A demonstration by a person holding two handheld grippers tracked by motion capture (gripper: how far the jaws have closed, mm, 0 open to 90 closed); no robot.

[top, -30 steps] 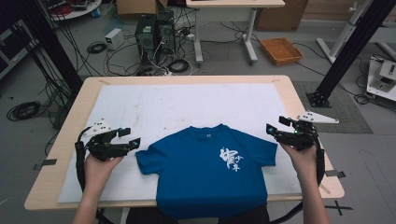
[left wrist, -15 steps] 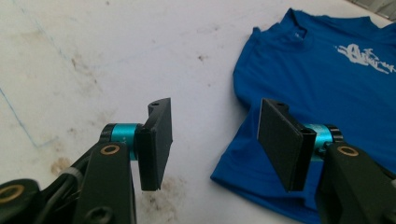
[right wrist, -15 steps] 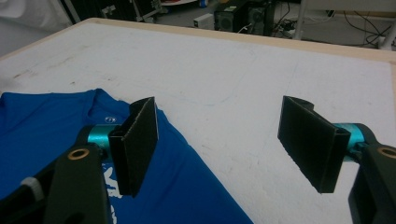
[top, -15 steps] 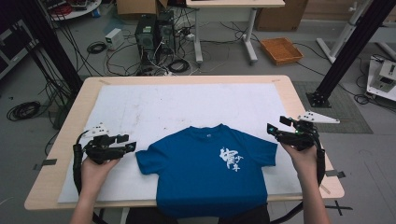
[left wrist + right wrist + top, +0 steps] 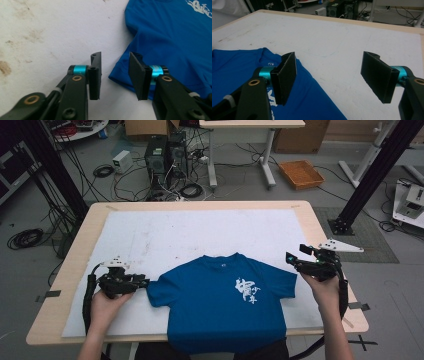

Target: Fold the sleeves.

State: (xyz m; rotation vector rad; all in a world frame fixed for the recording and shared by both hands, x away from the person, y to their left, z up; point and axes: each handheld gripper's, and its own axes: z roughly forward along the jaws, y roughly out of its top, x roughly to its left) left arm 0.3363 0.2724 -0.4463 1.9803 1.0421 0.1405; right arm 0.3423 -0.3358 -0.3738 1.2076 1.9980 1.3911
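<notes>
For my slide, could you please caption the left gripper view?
Left gripper, jaws just closing, at the sleeve hem of a blue T-shirt on a white mat.

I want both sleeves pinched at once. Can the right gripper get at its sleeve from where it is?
Probably yes. The right gripper hangs just off the sleeve with jaws wide open, and nothing lies on the white mat between them.
</notes>
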